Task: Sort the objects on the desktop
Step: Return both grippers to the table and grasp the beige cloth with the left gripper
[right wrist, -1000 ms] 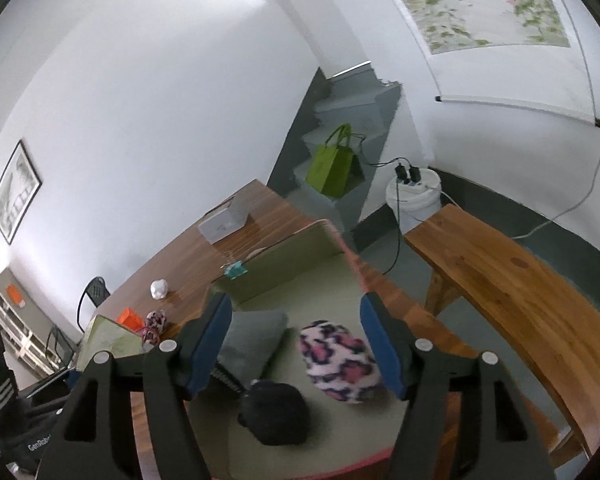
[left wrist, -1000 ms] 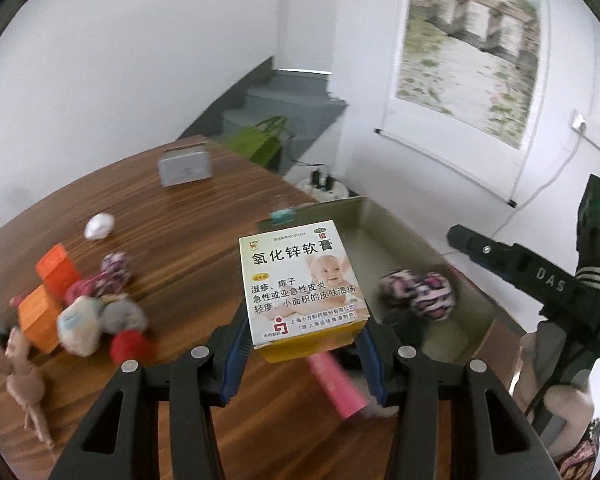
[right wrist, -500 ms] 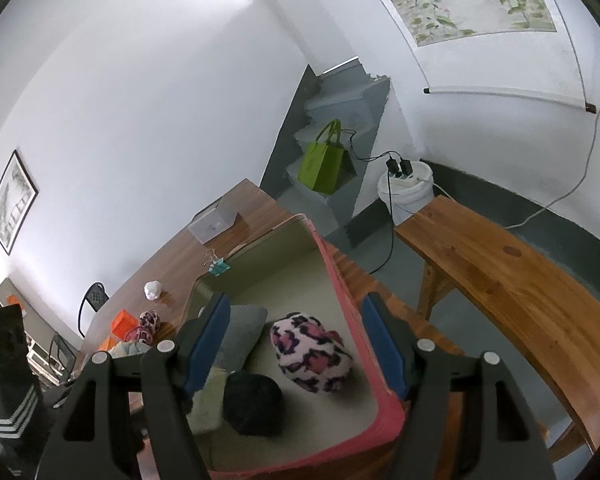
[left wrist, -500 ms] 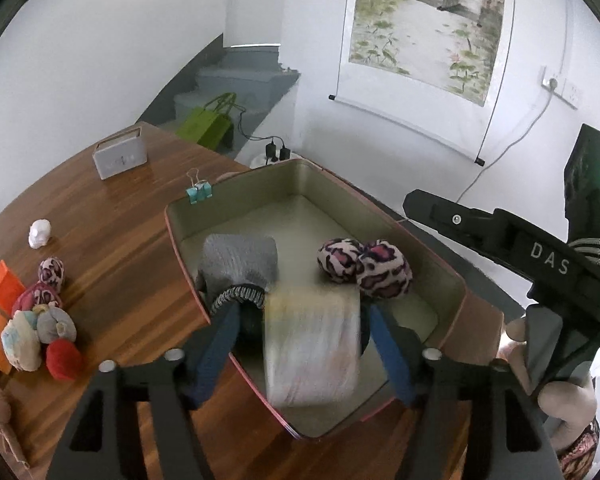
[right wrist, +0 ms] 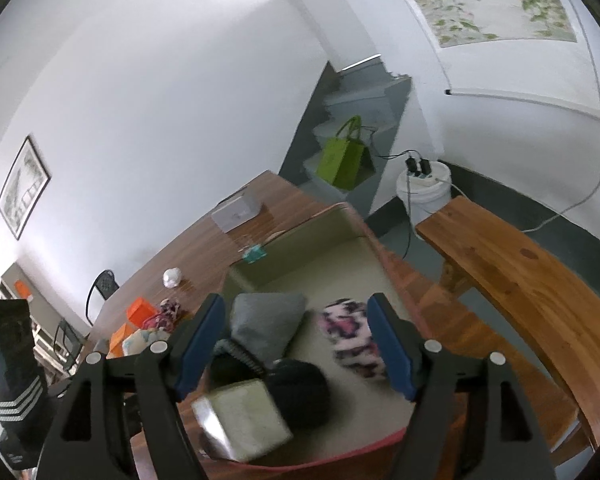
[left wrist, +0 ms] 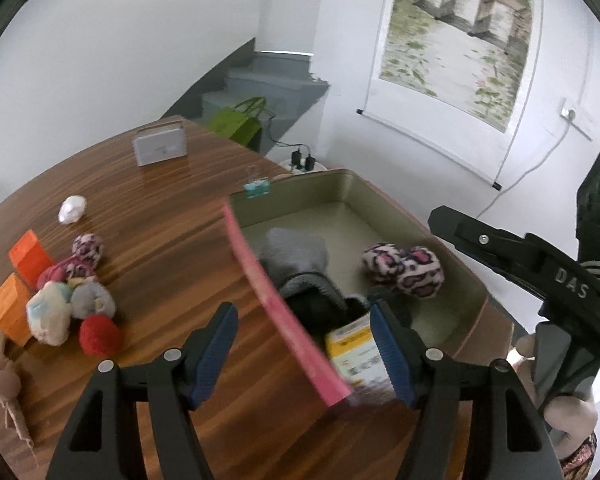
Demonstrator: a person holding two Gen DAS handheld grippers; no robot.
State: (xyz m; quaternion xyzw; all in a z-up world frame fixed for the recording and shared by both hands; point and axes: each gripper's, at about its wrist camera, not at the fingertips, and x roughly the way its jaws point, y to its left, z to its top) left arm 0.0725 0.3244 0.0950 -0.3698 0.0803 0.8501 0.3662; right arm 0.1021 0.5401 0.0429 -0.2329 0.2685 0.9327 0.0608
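Bench point(right wrist: 520, 276) right-view only, red ball point(left wrist: 100, 336) left-view only

A tray point(left wrist: 380, 196) sits at the right of the surface point(left wrist: 172, 232), holding a box point(left wrist: 354, 350) at its near end, rolled socks point(left wrist: 404, 266) farther back and folded cloth point(left wrist: 294, 250) to their left. A clip point(left wrist: 256, 189) grips the tray's far rim. Soft toys point(left wrist: 72, 304) and blocks point(left wrist: 24, 256) cluster at left, a case point(left wrist: 160, 146) behind.
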